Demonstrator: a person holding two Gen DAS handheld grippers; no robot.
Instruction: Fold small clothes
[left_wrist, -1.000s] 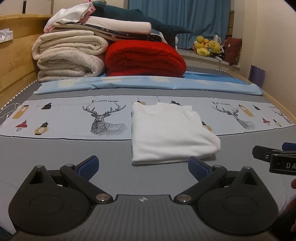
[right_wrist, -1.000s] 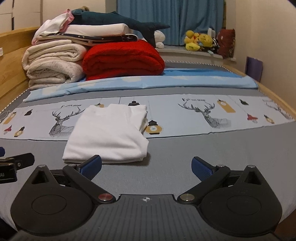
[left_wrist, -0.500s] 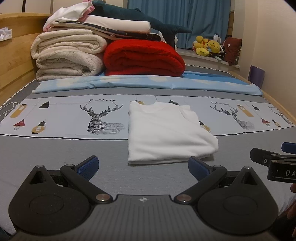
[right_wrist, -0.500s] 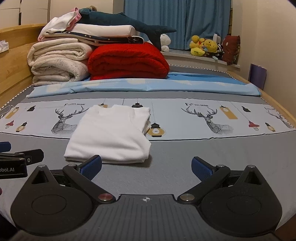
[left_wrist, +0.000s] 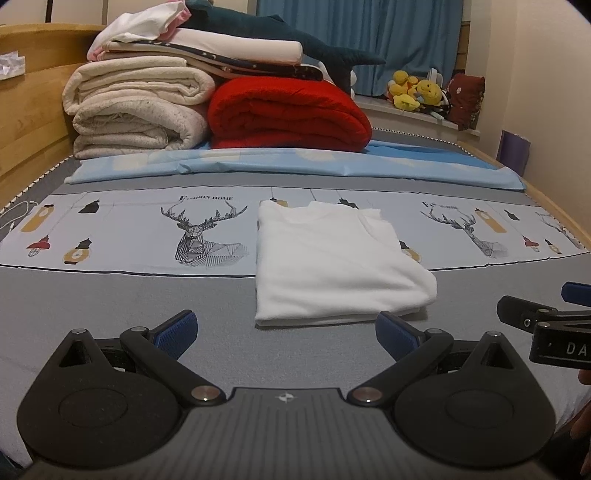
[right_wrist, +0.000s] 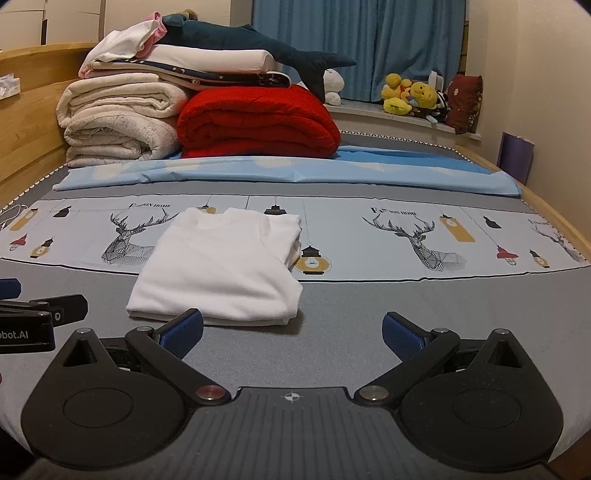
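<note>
A small white shirt (left_wrist: 332, 262) lies folded into a neat rectangle on the bed, collar end away from me; in the right wrist view the same shirt (right_wrist: 225, 266) sits left of centre. My left gripper (left_wrist: 286, 330) hovers open just in front of the shirt's near edge, nothing between its blue pads. My right gripper (right_wrist: 293, 330) is open too, empty, near the shirt's near right corner. The right gripper's fingers (left_wrist: 524, 314) show at the left wrist view's right edge, and the left gripper's fingers (right_wrist: 55, 308) at the right wrist view's left edge.
The bed sheet (left_wrist: 122, 236) is grey with a pale deer-print band. Rolled cream blankets (left_wrist: 136, 110), a red blanket (left_wrist: 288, 114) and stacked bedding stand at the back. Plush toys (left_wrist: 413, 92) sit on the sill. A wooden frame (left_wrist: 29, 122) runs along the left.
Both grippers stay open while the views shift slightly; the right wrist camera has swung so the shirt sits a little further right in its view. The shirt has not moved.
</note>
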